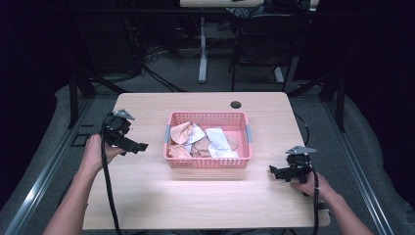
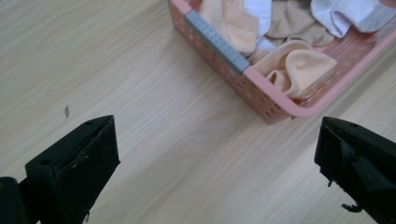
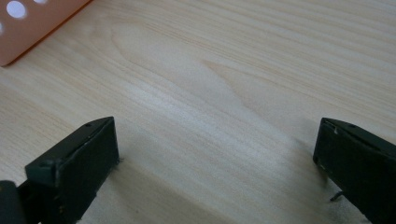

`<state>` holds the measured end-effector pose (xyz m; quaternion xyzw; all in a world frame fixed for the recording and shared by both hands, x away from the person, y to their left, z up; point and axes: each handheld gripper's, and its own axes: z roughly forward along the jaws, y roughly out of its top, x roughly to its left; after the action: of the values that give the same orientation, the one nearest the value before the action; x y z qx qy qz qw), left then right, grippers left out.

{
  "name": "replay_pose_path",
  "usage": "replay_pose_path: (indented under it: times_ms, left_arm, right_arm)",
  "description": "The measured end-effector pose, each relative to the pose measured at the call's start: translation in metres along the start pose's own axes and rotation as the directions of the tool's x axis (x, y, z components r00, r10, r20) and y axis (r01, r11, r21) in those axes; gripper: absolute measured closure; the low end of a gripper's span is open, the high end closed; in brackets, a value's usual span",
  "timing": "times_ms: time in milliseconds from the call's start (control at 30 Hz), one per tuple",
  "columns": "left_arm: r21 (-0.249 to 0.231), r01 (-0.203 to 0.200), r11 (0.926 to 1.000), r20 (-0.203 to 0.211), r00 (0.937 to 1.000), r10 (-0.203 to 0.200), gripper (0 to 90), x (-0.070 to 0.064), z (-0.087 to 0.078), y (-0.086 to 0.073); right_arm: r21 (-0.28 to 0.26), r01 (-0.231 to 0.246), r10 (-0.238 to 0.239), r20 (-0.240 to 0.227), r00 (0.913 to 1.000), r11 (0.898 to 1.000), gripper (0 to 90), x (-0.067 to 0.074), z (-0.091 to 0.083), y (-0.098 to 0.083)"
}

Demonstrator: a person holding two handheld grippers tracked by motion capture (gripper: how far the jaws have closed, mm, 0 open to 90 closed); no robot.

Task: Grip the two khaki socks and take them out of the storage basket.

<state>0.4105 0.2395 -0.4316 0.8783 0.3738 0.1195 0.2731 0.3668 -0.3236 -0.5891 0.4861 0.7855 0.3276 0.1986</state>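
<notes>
I am holding the left gripper [image 1: 142, 146] spread wide and empty beside the pink basket [image 1: 208, 163] of socks [image 2: 299, 67] at mid-table; the right gripper [image 3: 217, 154] is hovering equally agape over bare wood. Reaching in low, I am risking snagging the rim and dragging the basket. The left gripper view is revealing the grey handle [image 2: 217, 42] up close.

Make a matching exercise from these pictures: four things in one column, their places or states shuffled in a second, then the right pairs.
Things:
1. pink perforated plastic basket
2. crumpled peach and white socks
3. left gripper
4. right gripper

Places or states:
A. open, over the table right of the basket
B. mid-table
C. open, left of the basket
D. heaped inside the basket

Pairs: 1-B, 2-D, 3-C, 4-A
</notes>
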Motion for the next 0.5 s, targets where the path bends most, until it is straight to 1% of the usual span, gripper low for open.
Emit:
replay_pose_path:
  times_ms: [33, 67, 100, 133, 233, 300, 333, 400, 433, 467, 500]
  left_arm:
    - [0.014, -0.028, 0.9995, 0.004, 0.9996, 0.028, 0.0, -0.003, 0.003, 0.011]
    - [0.014, -0.028, 0.9995, 0.004, 0.9996, 0.028, 0.0, -0.003, 0.003, 0.011]
    - [0.016, -0.036, 0.9992, 0.006, 0.9993, 0.036, 0.0, -0.004, 0.004, 0.014]
    - [0.025, -0.052, 0.9983, 0.006, 0.9986, 0.052, 0.0, -0.006, 0.005, 0.018]
    - [0.039, -0.085, 0.9956, 0.011, 0.9964, 0.084, 0.0, -0.012, 0.008, 0.029]
    - [0.057, -0.117, 0.9915, 0.021, 0.9930, 0.116, 0.0, -0.017, 0.014, 0.040]
    - [0.057, -0.117, 0.9915, 0.021, 0.9930, 0.116, 0.0, -0.017, 0.014, 0.040]
    - [0.067, -0.132, 0.9890, 0.034, 0.9909, 0.130, 0.0, -0.021, 0.018, 0.046]
    - [0.073, -0.133, 0.9884, 0.041, 0.9906, 0.131, 0.0, -0.022, 0.021, 0.047]
    - [0.088, -0.144, 0.9857, 0.062, 0.9884, 0.139, 0.0, -0.026, 0.027, 0.052]
    - [0.098, -0.152, 0.9835, 0.062, 0.9872, 0.147, 0.0, -0.028, 0.031, 0.055]
  right_arm:
    - [0.000, 0.000, 0.000, 0.000, 1.0000, 1.000, 0.0, 0.000, 0.000, 0.000]
    - [0.000, 0.000, 0.000, 0.000, 1.0000, 1.000, 0.0, 0.000, 0.000, 0.000]
    - [0.000, 0.000, 0.000, 0.000, 1.0000, 1.000, 0.0, 0.000, 0.000, 0.000]
    - [0.000, 0.000, 0.000, 0.000, 1.0000, 1.000, 0.0, 0.000, 0.000, 0.000]
    - [0.000, 0.000, 0.000, 0.000, 1.0000, 1.000, 0.0, 0.000, 0.000, 0.000]
    - [0.000, 0.000, 0.000, 0.000, 1.0000, 1.000, 0.0, 0.000, 0.000, 0.000]
    - [0.000, 0.000, 0.000, 0.000, 1.0000, 1.000, 0.0, 0.000, 0.000, 0.000]
    - [0.000, 0.000, 0.000, 0.000, 1.0000, 1.000, 0.0, 0.000, 0.000, 0.000]
    - [0.000, 0.000, 0.000, 0.000, 1.0000, 1.000, 0.0, 0.000, 0.000, 0.000]
    - [0.000, 0.000, 0.000, 0.000, 1.0000, 1.000, 0.0, 0.000, 0.000, 0.000]
    - [0.000, 0.000, 0.000, 0.000, 1.0000, 1.000, 0.0, 0.000, 0.000, 0.000]
